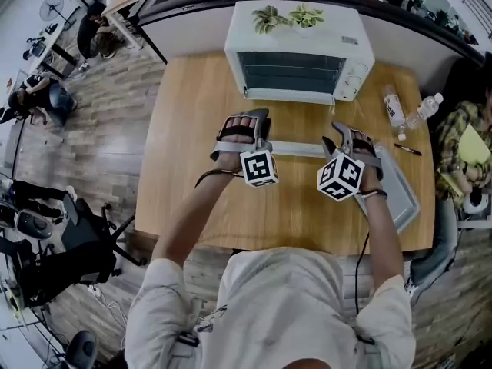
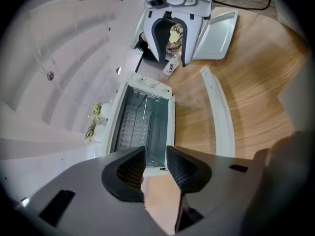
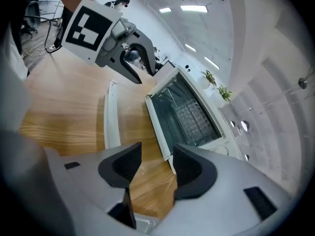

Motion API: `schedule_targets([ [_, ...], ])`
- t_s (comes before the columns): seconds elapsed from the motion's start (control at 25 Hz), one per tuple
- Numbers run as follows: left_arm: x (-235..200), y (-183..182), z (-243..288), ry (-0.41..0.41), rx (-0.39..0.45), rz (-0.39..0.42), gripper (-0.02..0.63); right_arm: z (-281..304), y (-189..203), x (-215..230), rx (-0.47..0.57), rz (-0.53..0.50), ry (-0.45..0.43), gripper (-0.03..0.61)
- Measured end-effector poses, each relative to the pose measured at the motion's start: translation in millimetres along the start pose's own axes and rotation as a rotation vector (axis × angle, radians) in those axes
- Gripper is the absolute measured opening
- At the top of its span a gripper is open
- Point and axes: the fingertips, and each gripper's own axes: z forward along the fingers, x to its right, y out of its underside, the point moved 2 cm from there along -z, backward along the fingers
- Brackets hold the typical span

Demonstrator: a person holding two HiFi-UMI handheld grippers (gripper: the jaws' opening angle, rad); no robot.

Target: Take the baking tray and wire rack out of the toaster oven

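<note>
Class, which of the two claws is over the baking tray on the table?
The right claw: the baking tray lies beneath it, while the left claw is over bare tabletop in front of the toaster oven.

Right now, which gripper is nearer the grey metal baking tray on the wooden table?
Right. The right gripper is just beside the baking tray; the left gripper is farther left, beyond the right one.

Open toaster oven (image 2: 142, 127), hand-held gripper (image 2: 155, 157) jaws apart

I see bright, even light; ceiling lights (image 3: 194, 8) overhead. Soft sheen on tabletop (image 2: 256, 82). Fisheye bends edges, dark corners in both gripper views. Slight blur.
</note>
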Motion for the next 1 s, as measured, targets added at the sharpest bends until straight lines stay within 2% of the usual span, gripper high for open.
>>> schedule_targets([
  [0.12, -4, 20, 2, -0.023, -0.034, 0.002, 0.147, 7, -21, 3, 0.03, -0.028, 0.023, 0.215],
  [0.36, -3, 39, 9, -0.029, -0.072, 0.007, 0.147, 21, -29, 4, 0.007, -0.071, 0.039, 0.215],
  [0.72, 3, 50, 29, -0.023, -0.091, -0.009, 0.147, 48, -17, 7, -0.024, -0.073, 0.033, 0.212],
  [1.0, -11, 54, 59, -0.058, -0.095, -0.031, 0.147, 71, -15, 23, -0.048, -0.034, 0.105, 0.204],
])
